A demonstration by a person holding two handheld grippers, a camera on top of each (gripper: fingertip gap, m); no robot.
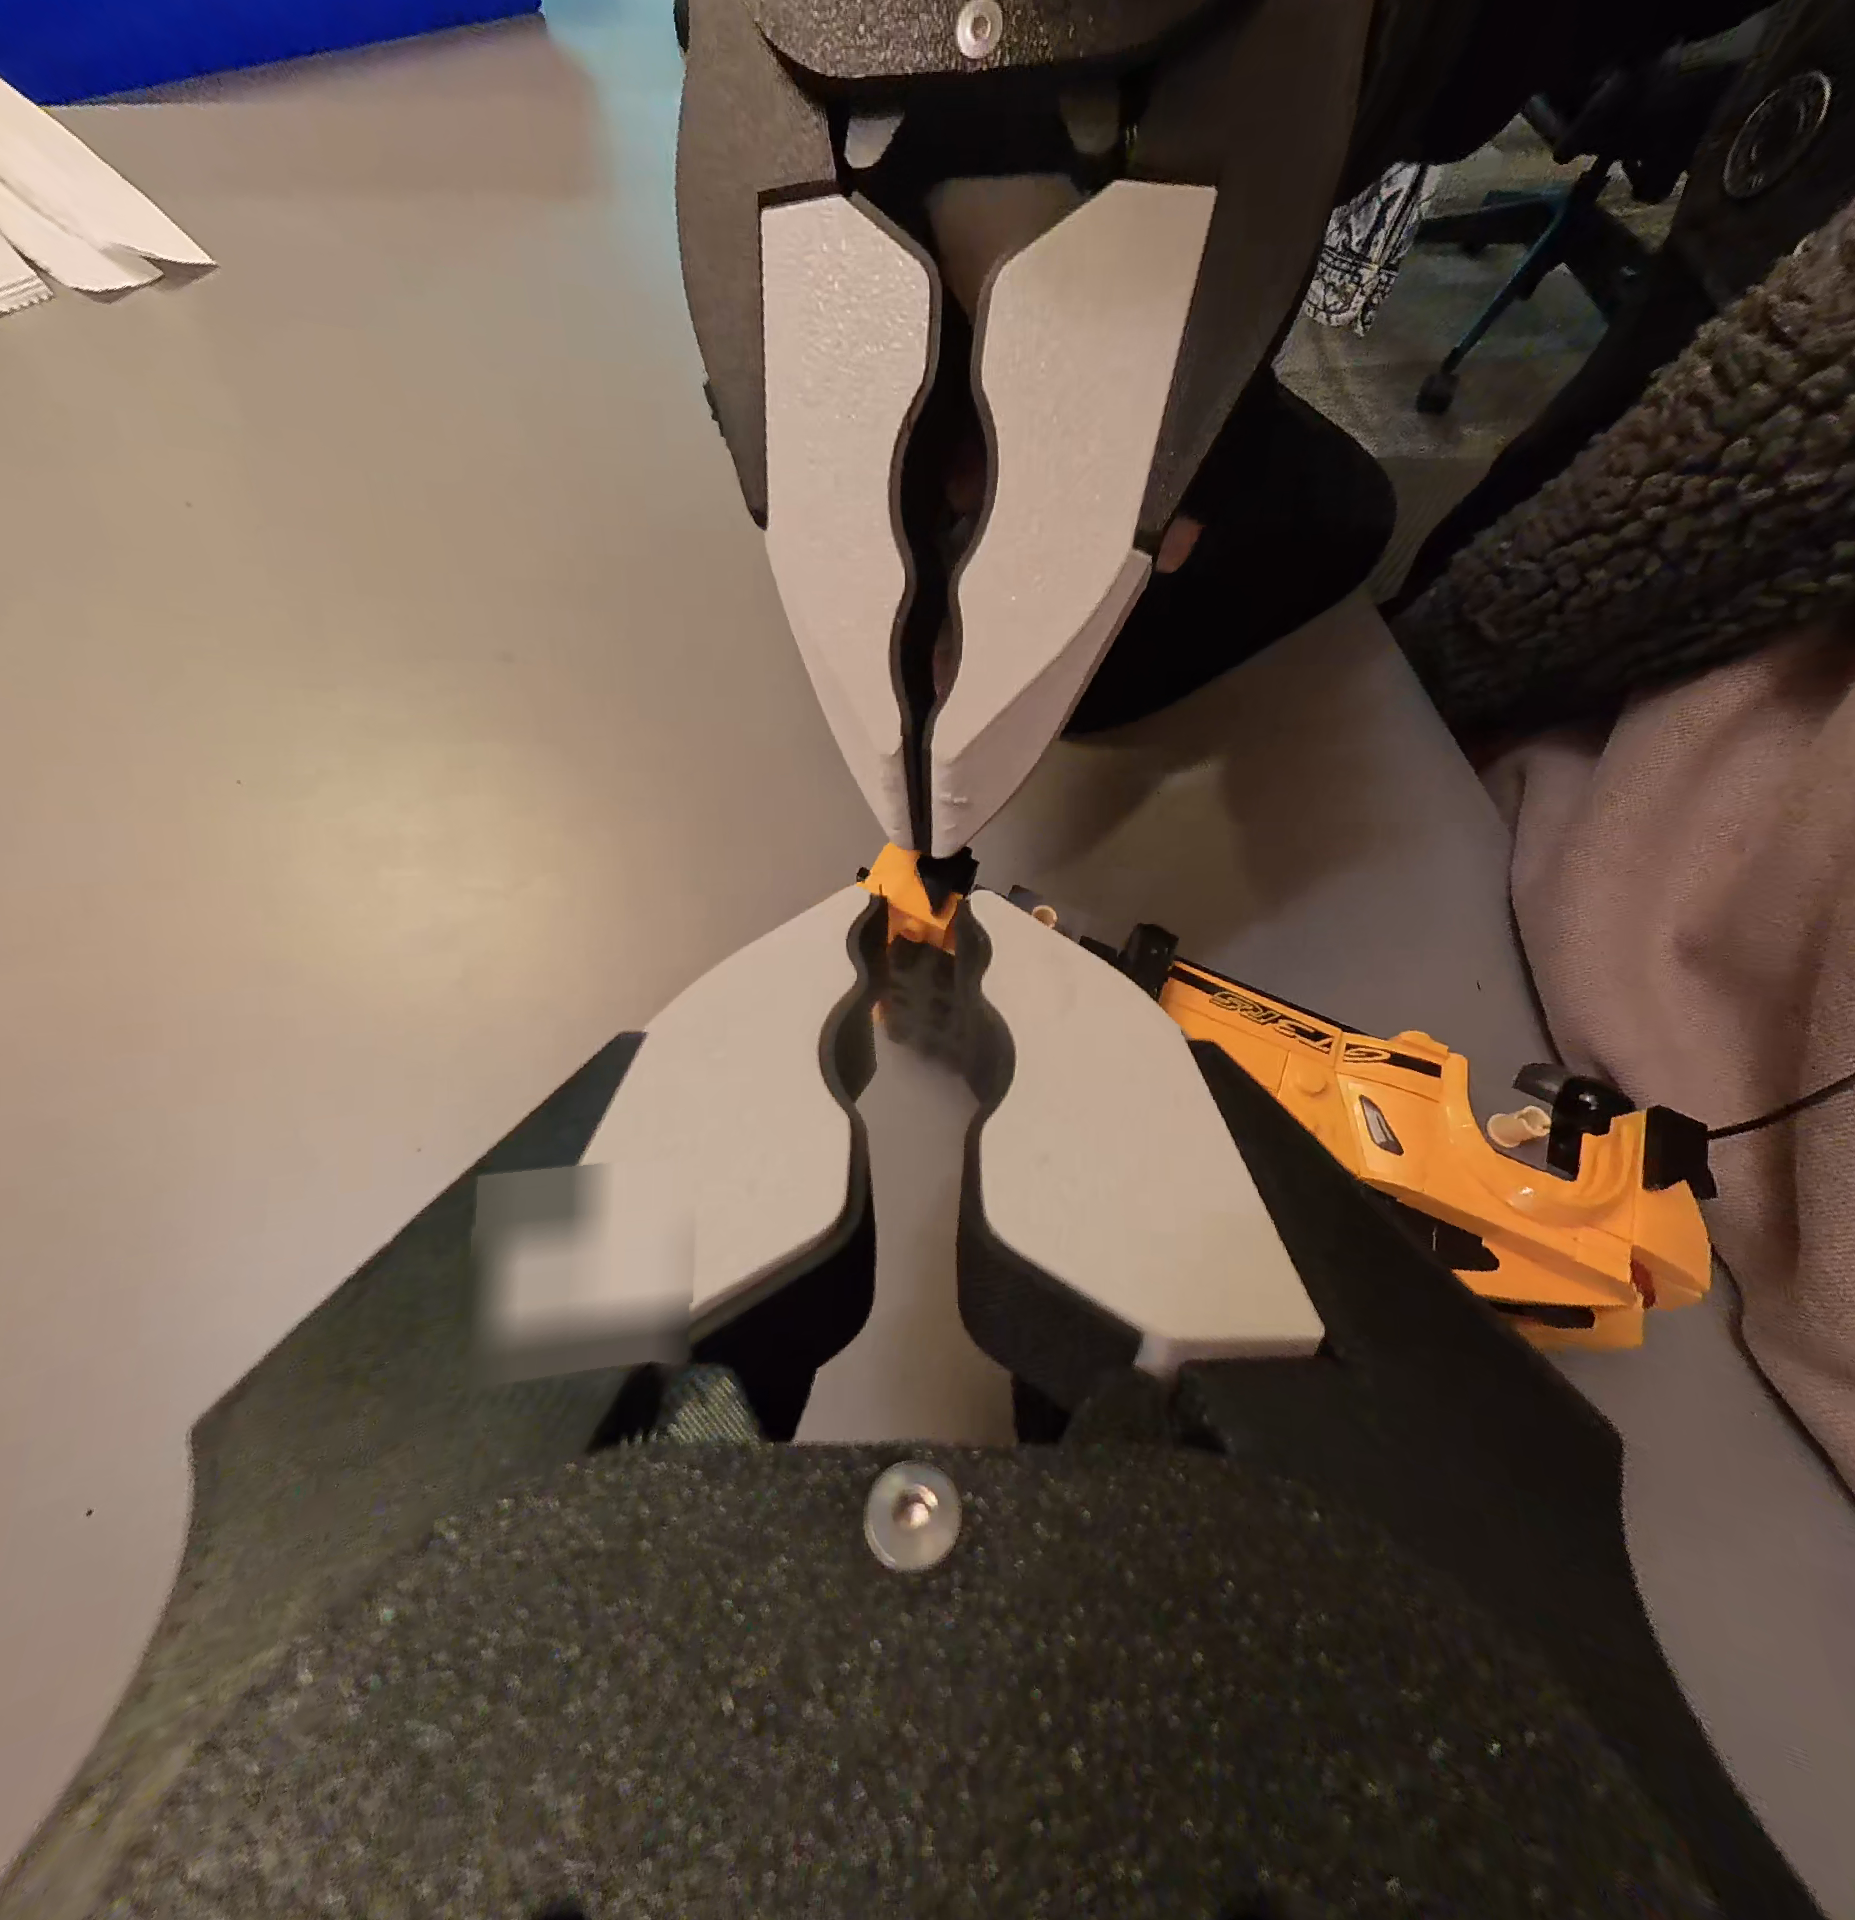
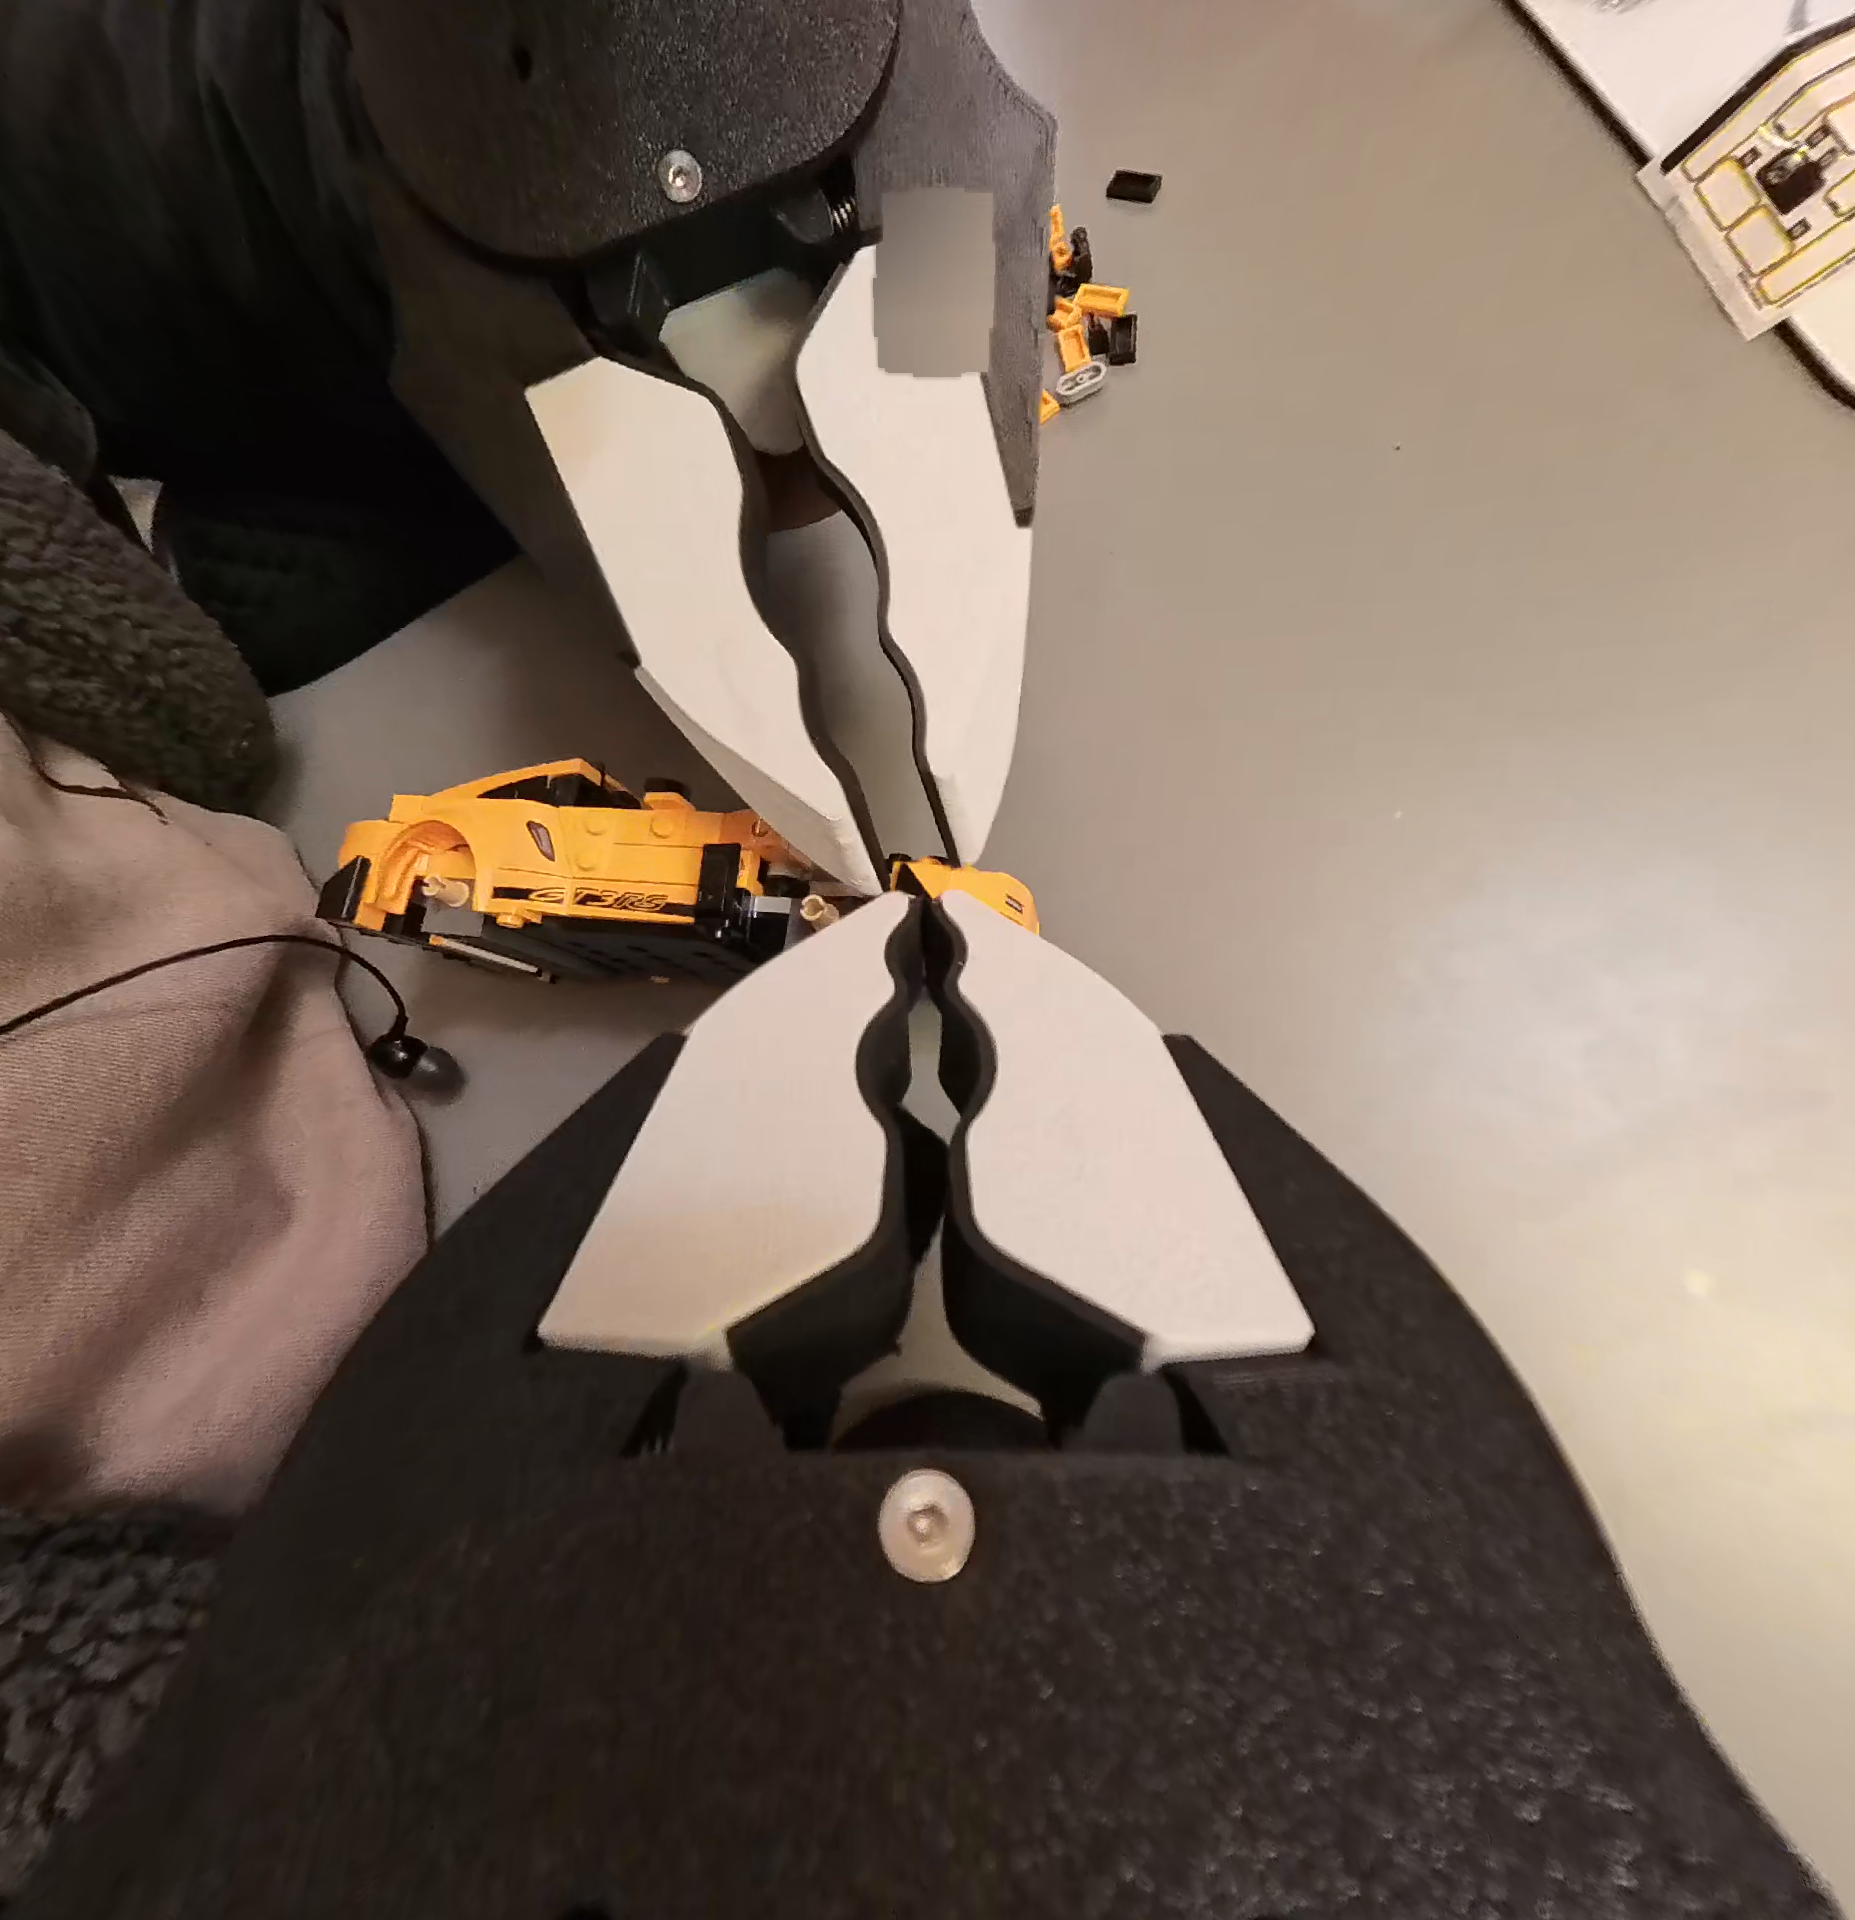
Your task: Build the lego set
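A: Itemise by kind.
B: Grippers: two, left gripper (image 1: 918, 914) and right gripper (image 2: 921, 904). Partly built orange car (image 2: 549, 883): one. Small orange-and-black assembly (image 1: 918, 883): one. Instruction sheet (image 2: 1775, 197): one.
A: Loose pieces?
B: One heap of loose bricks (image 2: 1094, 312), exact count unreadable, plus one separate black tile (image 2: 1133, 187).

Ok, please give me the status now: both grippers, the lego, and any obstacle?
Left gripper and right gripper both shut on small orange-black subassembly, tip to tip above table. Orange car body beside, untouched. Earphone cable lies near car.
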